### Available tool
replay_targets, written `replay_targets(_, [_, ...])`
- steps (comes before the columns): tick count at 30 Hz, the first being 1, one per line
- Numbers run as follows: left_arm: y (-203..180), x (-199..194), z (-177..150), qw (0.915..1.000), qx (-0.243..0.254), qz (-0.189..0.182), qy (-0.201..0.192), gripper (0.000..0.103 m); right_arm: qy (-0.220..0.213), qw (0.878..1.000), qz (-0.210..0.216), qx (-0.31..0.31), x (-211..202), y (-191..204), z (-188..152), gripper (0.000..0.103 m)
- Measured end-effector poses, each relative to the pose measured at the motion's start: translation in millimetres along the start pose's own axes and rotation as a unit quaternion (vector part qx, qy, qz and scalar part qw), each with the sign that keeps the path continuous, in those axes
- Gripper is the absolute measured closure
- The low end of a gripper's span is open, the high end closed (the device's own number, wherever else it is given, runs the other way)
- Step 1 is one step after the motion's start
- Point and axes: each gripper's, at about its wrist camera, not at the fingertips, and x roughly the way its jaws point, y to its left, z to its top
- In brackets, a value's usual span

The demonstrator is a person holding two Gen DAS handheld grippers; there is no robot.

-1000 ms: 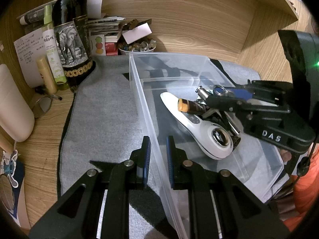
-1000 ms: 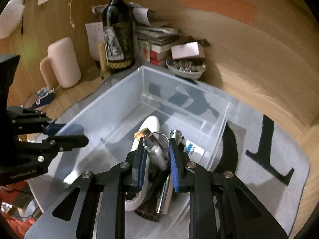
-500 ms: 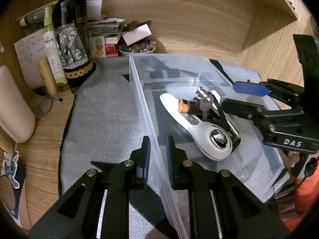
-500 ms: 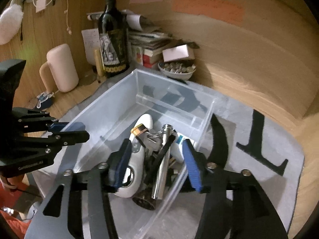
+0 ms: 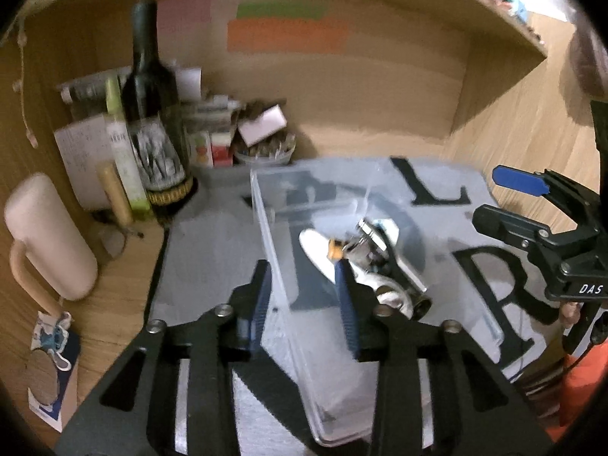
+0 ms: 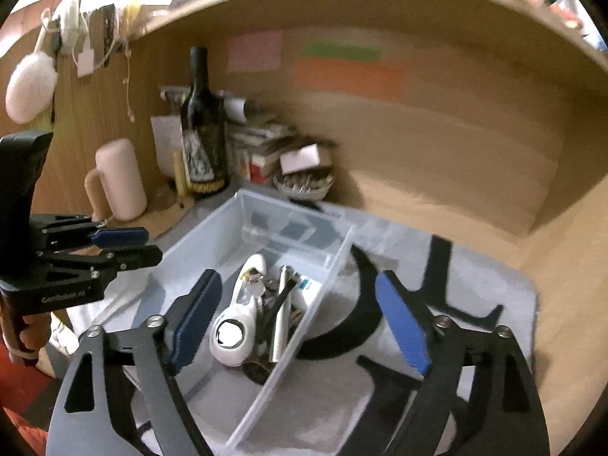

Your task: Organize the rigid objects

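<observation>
A clear plastic bin (image 5: 266,220) sits on a grey mat. It holds a white handheld device (image 5: 315,247), a silver metal tube (image 5: 406,277) and small clutter. My left gripper (image 5: 304,300) straddles the bin's near wall, its jaws opening and its pads off the plastic. The right gripper (image 6: 300,323) hangs above the bin (image 6: 197,243) with its jaws opening wide and nothing between them. Below it lie the white device (image 6: 231,330) and the tube (image 6: 281,323). Each gripper also shows in the other's view: the right gripper (image 5: 509,203), the left gripper (image 6: 133,245).
A dark wine bottle (image 5: 152,114) stands at the back left with a pale pink mug (image 5: 49,235), a tall green tube, a stack of books and a bowl of small items (image 5: 266,152). The grey mat (image 5: 212,247) carries big black letters. Wooden walls close in behind and to the right.
The right gripper let go of the silver tube, opened wide and drew up and back. The left gripper released the bin wall, opened and rose.
</observation>
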Motion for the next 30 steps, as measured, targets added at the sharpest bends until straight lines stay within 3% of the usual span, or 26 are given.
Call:
replay_targets(3, [-9.6,-15.5,3.6,0.9996,0.005,-0.005,-0.027,0.059,-0.017,1.000,-0.006,0.005,-15.7,-2.4,0.7,0.019])
replay_targets(5, [-15.5,-26.7,5.4,0.9988,0.005,-0.005,-0.048,0.049,-0.030,0.999,-0.018,0.007,-25.9,-3.0,0.1,0.010])
replay_targets(8, [-23.9,-40.9,6.8,0.9972,0.007,-0.004,-0.074,0.043,-0.050,0.998,-0.033,0.011,-40.6,-4.6,-3.2,0.002])
replay_targets(11, [-28.8,-52.8,6.2,0.9955,0.002,-0.007,-0.094,0.029,-0.065,0.997,-0.048,0.013,-53.7,-5.5,-6.0,0.000])
replay_targets(15, [-37.1,-68.2,3.0,0.9916,0.000,0.002,-0.129,0.020,-0.084,0.994,-0.062,0.018,-69.3,-4.5,-8.7,0.000])
replay_targets(17, [-39.9,-74.4,0.6,0.9897,-0.003,0.001,-0.143,0.009,-0.091,0.993,-0.066,0.022,-76.5,-3.7,-10.4,0.000])
replay_targets(23, [-48.7,-89.7,-6.0,0.9832,-0.001,0.006,-0.183,0.002,-0.110,0.991,-0.075,0.025,-89.9,0.5,-19.6,0.000])
replay_targets(30, [-53.5,-92.6,-8.4,0.9816,0.008,0.003,-0.191,0.002,-0.111,0.990,-0.075,0.038,-91.1,0.1,-25.4,0.000])
